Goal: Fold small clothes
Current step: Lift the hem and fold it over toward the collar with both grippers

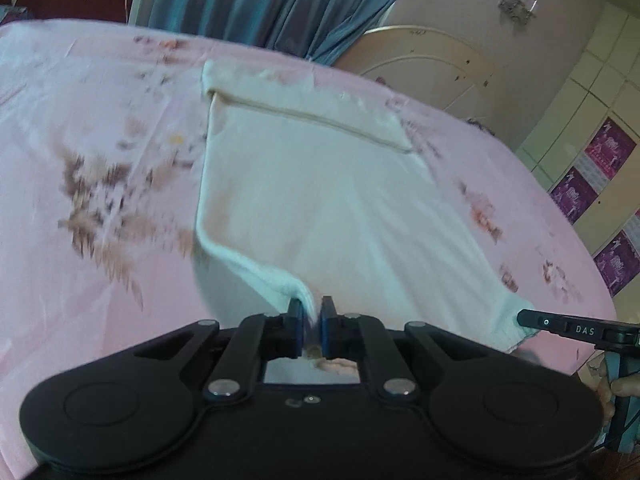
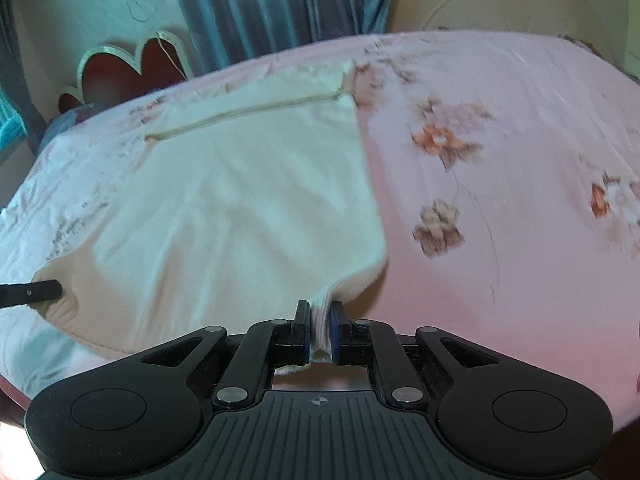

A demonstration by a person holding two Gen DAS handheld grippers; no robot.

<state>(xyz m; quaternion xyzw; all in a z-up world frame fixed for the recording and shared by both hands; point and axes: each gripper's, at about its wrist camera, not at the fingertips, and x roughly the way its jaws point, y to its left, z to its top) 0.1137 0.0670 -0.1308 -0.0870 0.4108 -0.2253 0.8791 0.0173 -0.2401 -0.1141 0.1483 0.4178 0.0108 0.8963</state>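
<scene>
Left wrist: two tools, left tool (image 1: 311, 322) and right tool (image 2: 320, 326), pinch one garment (image 1: 320, 200).

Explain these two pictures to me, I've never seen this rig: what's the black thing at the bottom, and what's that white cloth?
Each picture comes from a camera riding on a handheld two-finger gripper, looking forward along its fingers. The black frame at the bottom is the tool itself. The left gripper and the right gripper are each shut on a near corner of a cream garment, lifting its near edge. The rest lies on a pink floral bedsheet. Each view glimpses the other tool at its side.
</scene>
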